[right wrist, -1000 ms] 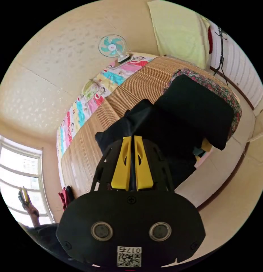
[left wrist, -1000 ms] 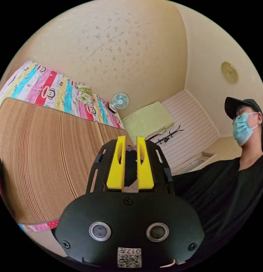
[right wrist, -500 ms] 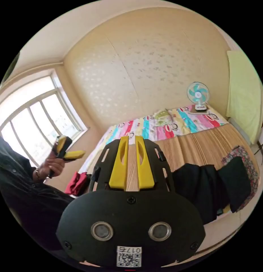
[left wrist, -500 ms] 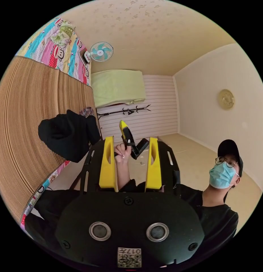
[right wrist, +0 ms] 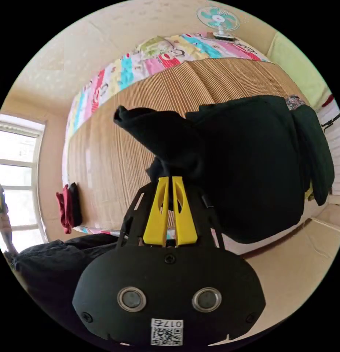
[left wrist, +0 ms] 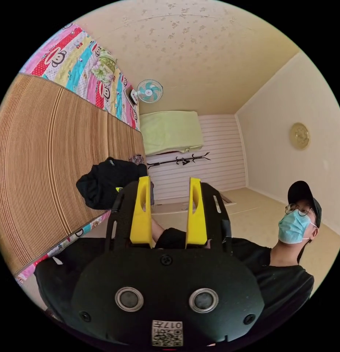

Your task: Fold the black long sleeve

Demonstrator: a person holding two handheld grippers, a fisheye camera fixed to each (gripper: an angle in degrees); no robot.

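Left gripper [left wrist: 166,183]: my 2 yellow jaws stand apart with nothing between them; through the gap I see floor and my own black sleeve [left wrist: 173,237].
Right gripper [right wrist: 169,180]: my jaws are drawn almost together, pinching a bunch of black cloth at their tips.
Black long sleeve [right wrist: 247,161]: heaped on the mat near the bed's edge, part of it draping over that edge; in the right gripper view 1 sleeve [right wrist: 147,124] sticks out across the mat from the bunch I hold. In the left gripper view it is a dark crumpled pile [left wrist: 103,181] near the mat's corner, beside my left jaw.
Mat [left wrist: 48,165]: ribbed, tan, covering most of the bed.
Sheet [left wrist: 81,69]: striped cartoon print, showing along the far side of the mat.
Fan [left wrist: 149,91]: small, teal blades, standing at the bed's far corner by the wall.
Green cloth [left wrist: 170,132]: hanging at the end of the bed.
Red cloth [right wrist: 65,212]: folded, with a dark piece beside it, at the mat's edge well apart from the black garment.
Me [left wrist: 298,227]: cap and mask, black top, seen in the left gripper view.
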